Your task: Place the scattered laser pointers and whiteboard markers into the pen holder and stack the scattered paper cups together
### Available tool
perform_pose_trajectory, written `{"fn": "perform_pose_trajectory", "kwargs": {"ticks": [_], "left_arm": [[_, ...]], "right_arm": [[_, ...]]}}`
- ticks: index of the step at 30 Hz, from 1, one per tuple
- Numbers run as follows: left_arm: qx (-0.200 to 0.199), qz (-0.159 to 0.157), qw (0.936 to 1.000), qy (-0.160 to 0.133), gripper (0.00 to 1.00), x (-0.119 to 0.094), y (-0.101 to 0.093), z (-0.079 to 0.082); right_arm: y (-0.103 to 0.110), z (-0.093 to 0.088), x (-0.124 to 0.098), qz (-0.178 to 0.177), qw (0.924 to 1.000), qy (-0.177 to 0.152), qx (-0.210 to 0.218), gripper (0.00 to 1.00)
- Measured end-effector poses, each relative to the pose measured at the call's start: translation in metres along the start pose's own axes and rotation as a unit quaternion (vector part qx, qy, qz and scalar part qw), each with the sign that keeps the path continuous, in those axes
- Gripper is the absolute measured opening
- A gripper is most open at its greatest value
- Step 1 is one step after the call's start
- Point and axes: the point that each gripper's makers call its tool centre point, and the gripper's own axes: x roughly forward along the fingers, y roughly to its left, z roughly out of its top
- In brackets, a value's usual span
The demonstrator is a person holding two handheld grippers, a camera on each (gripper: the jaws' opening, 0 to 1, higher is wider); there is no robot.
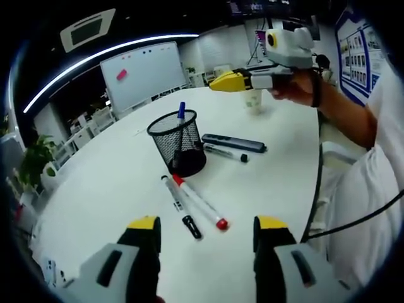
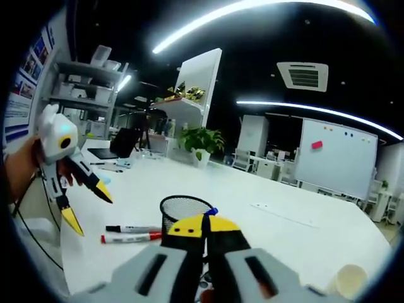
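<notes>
Left gripper view: mid-frame, one blue marker (image 1: 181, 111) stands in the mesh pen holder (image 1: 177, 144); three markers and a laser pointer (image 1: 233, 143) remain on the counter (image 1: 101, 189), left jaws spread, right jaws pressed together.

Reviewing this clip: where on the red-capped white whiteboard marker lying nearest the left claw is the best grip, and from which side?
Grip the red-capped white whiteboard marker at mid-barrel, coming from above with the left claw open, jaws straddling the barrel crosswise. It lies flat on the white table, and the black-capped marker sits close alongside near its upper end, so a slightly lower grip looks safer.
</notes>
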Motion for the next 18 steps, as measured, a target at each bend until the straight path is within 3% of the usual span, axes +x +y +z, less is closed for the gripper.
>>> {"fn": "perform_pose_trajectory", "kwargs": {"ticks": [18], "left_arm": [[0.0, -0.002, 1.0, 0.003, 0.6, 0.0011, -0.0016, -0.0014]], "right_arm": [[-0.001, -0.0022, -0.0022, -0.005, 1.0, 0.003, 0.002, 0.02]]}}
